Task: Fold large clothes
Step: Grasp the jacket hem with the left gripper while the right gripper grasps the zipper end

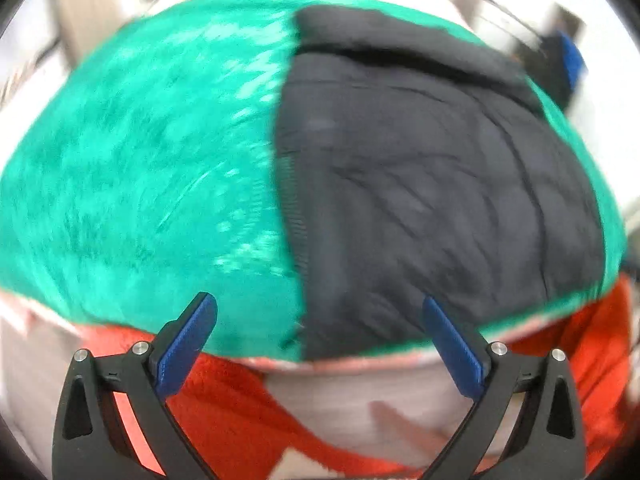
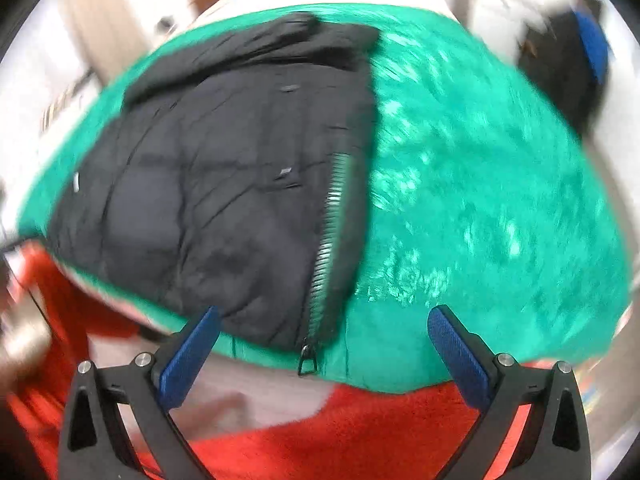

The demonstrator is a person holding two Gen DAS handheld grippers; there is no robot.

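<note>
Your left tongs (image 1: 320, 332) hang spread wide with nothing between the ribbed blue pads, above the near edge of the glossy green cover (image 1: 140, 160). The black quilted jacket (image 2: 208, 184) lies folded and puffy on it, its metal zipper (image 2: 330, 240) running along the right edge. Your right tongs (image 2: 324, 340) gape empty too, over fuzzy orange fabric (image 2: 360, 432).

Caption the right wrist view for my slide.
Open right gripper hovers over a black puffer jacket on a green cloth.

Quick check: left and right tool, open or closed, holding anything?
Left tool: open, holding nothing.
Right tool: open, holding nothing, above the black jacket.
</note>
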